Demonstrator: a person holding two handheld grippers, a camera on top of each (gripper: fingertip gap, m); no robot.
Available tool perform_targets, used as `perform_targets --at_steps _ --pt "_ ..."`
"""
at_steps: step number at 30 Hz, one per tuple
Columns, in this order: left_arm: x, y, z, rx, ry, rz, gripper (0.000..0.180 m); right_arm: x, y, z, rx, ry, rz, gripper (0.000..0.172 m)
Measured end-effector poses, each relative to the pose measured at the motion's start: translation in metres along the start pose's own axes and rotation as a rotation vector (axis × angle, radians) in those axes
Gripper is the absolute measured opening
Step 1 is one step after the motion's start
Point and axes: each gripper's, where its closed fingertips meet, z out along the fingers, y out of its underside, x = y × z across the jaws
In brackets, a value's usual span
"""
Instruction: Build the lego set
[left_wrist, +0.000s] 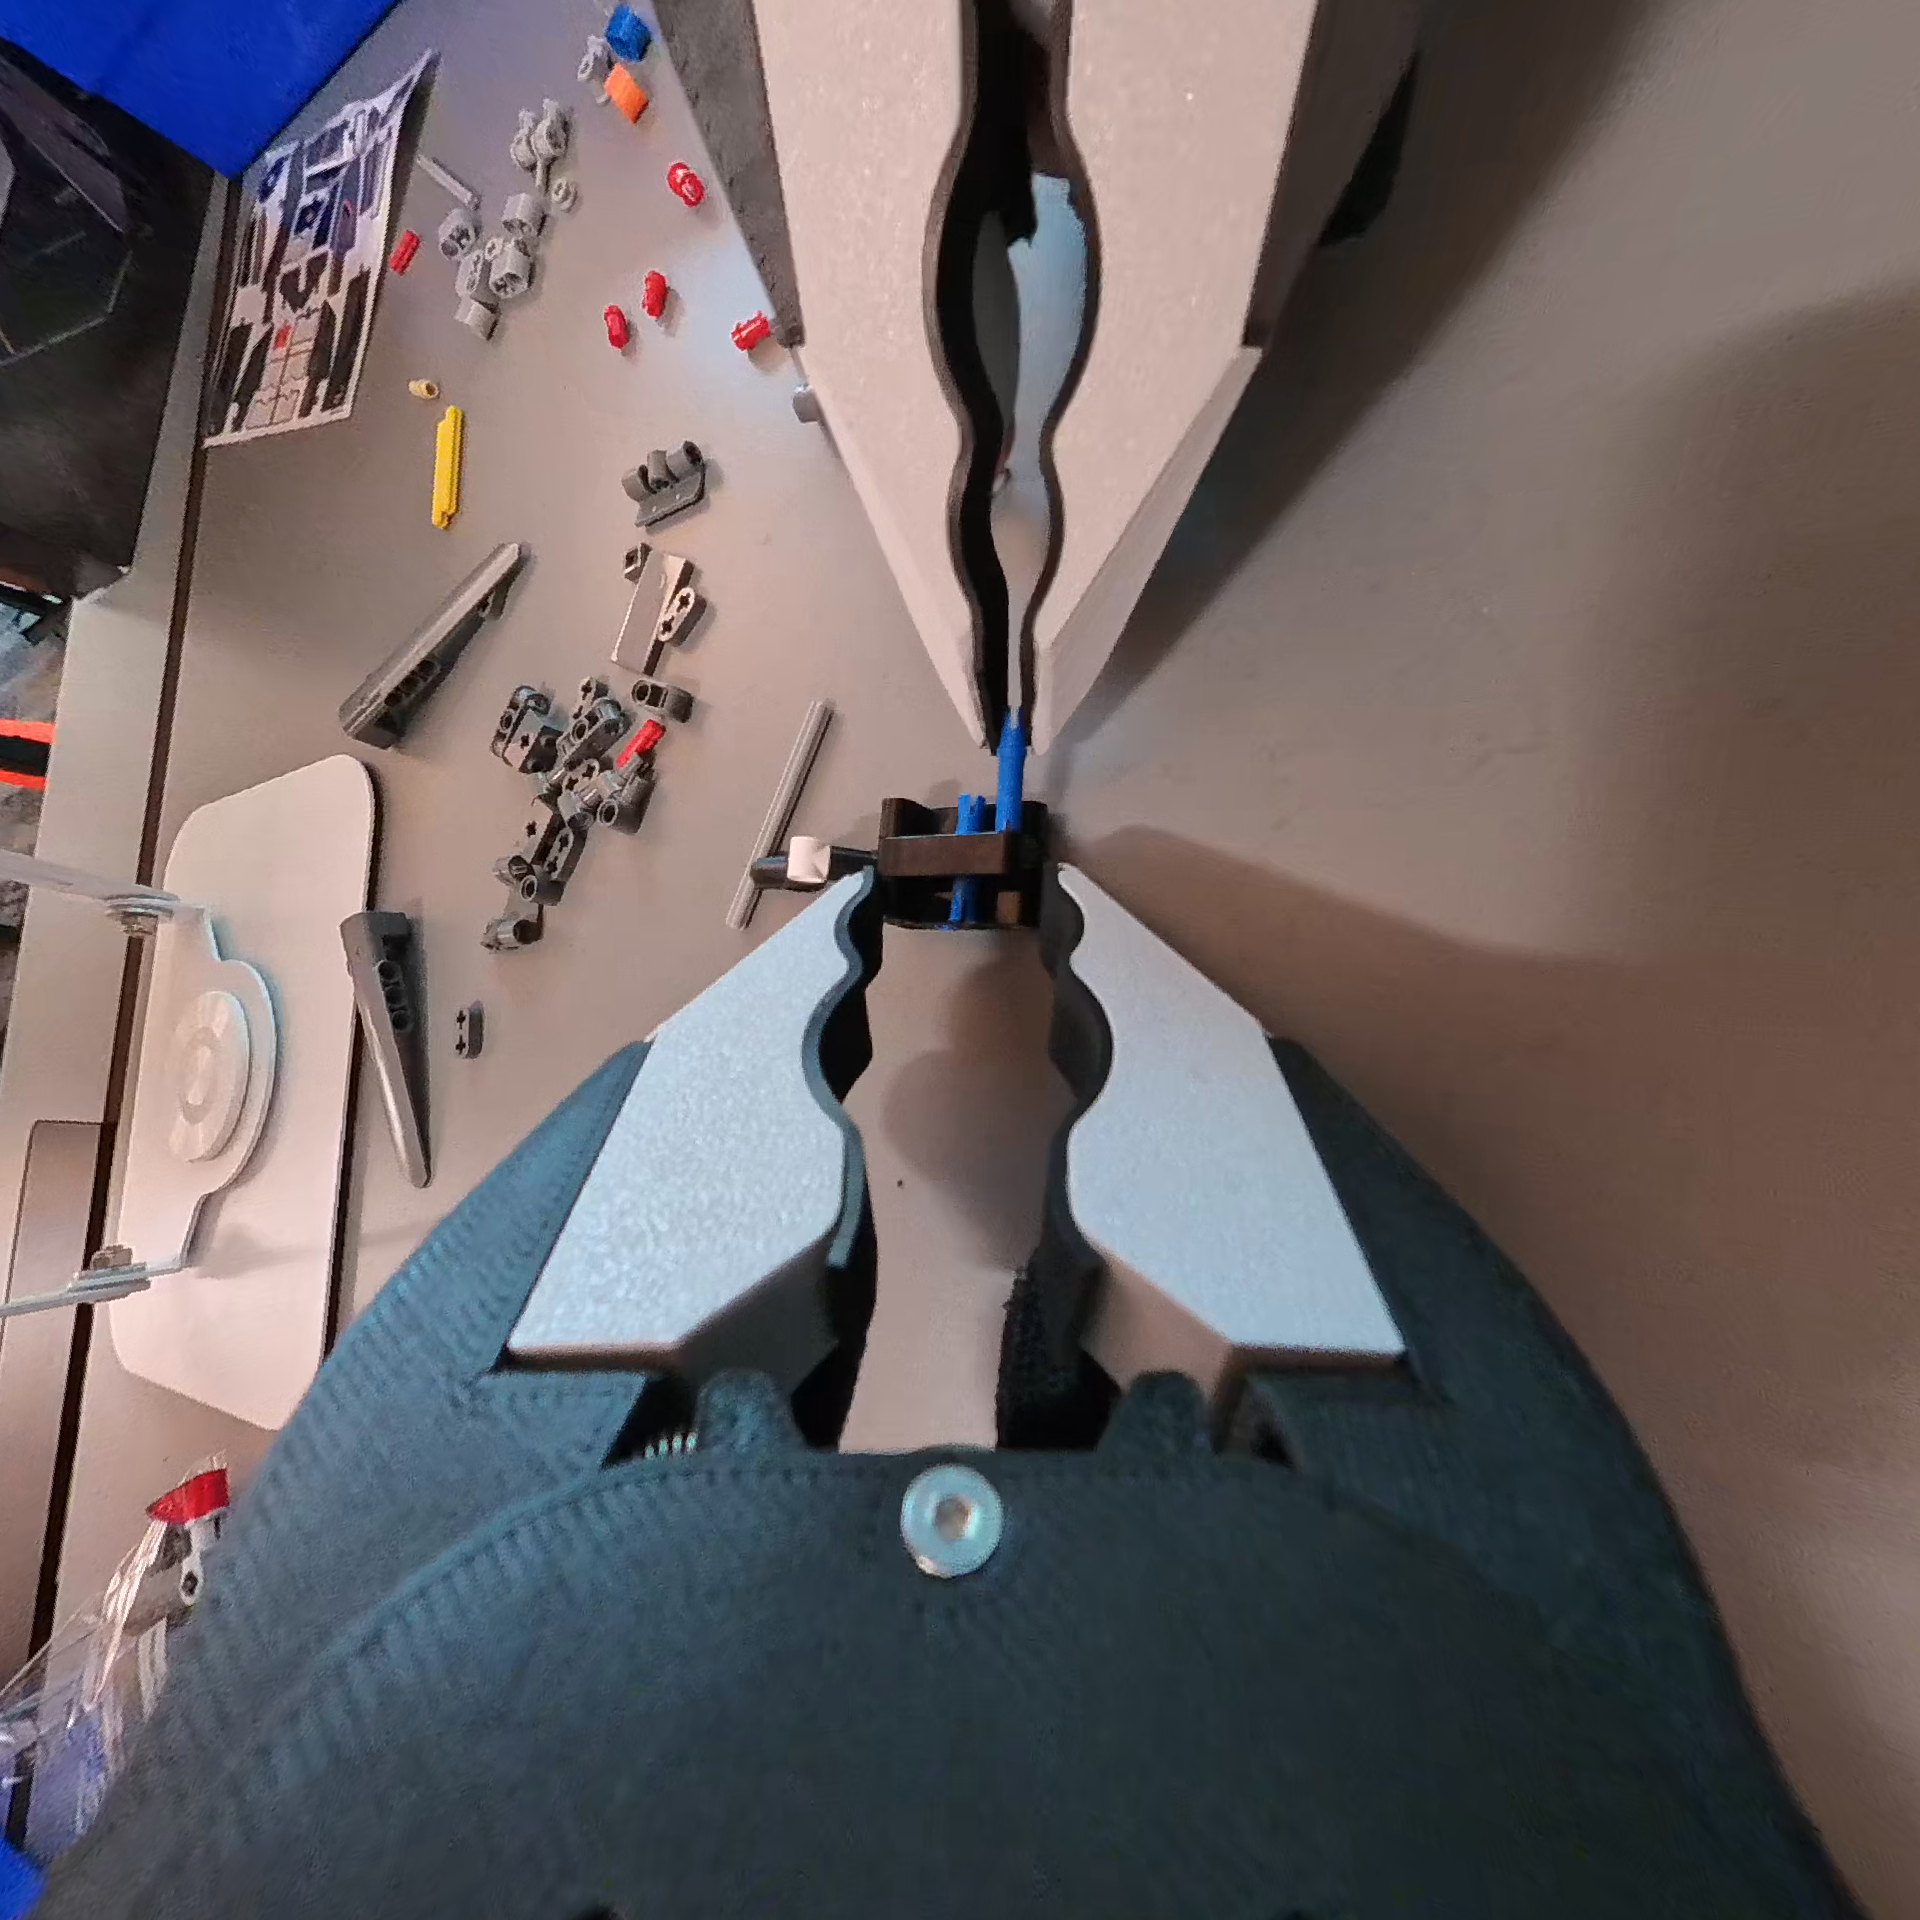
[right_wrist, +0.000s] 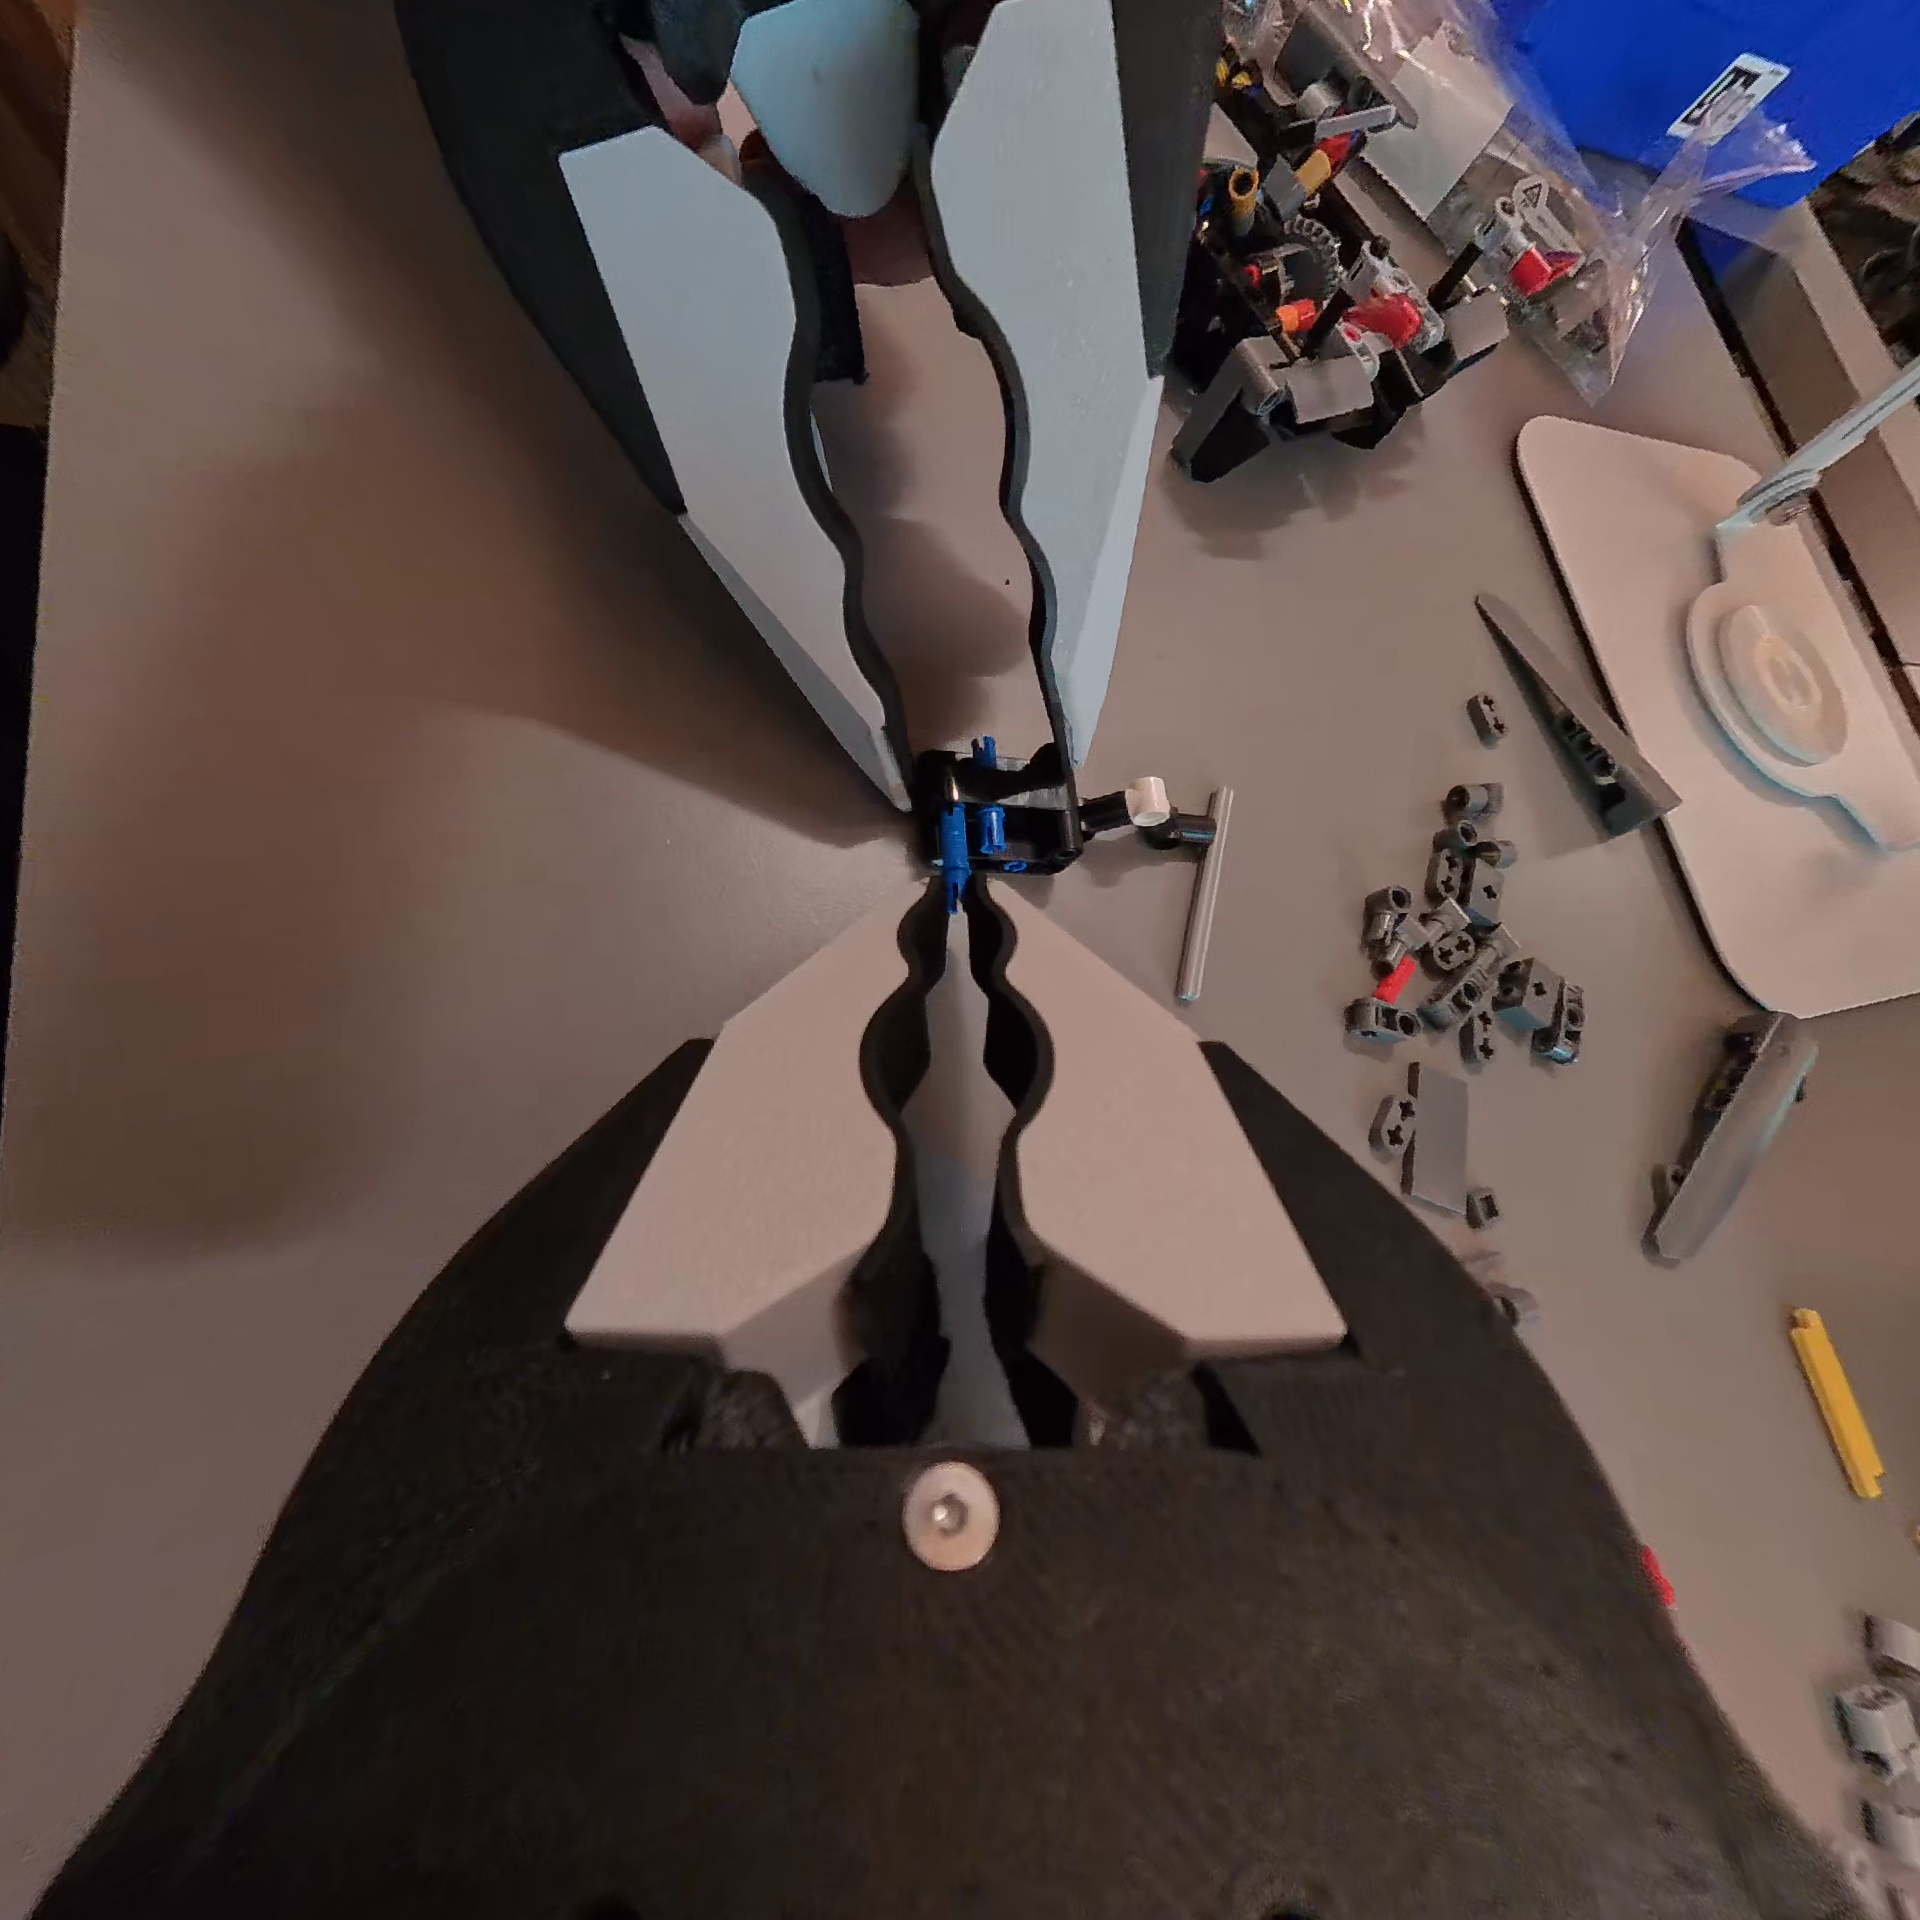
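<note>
Bracing black frame piece (left_wrist: 961, 862) at centre of grey table (left_wrist: 1455, 623), left gripper (left_wrist: 961, 914) clamped its sides; right gripper (right_wrist: 961, 899), opposite at 12 o'clock, pinched blue pin (right_wrist: 951, 842) entering frame. Loose grey parts (left_wrist: 571, 779) at 9 o'clock.

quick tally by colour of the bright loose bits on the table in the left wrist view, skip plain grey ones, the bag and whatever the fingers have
red pieces: 6, one of them in the dark grey pile
yellow beam: 1
orange piece: 1
blue brick: 1
small tan piece: 1
total: 10 in plain sight
</note>
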Motion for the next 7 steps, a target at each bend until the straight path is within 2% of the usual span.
perform_targets --at_steps 6,7 --pt "0.0008 -0.0001 -0.0002 0.003 -0.012 0.008 0.026 0.0011 -0.0009 0.001 -0.018 0.078 -0.099 0.001" --pt "0.0045 0.0012 0.0006 -0.004 0.004 0.009 0.016 0.0018 -0.001 0.001 -0.022 0.094 -0.113 0.001"
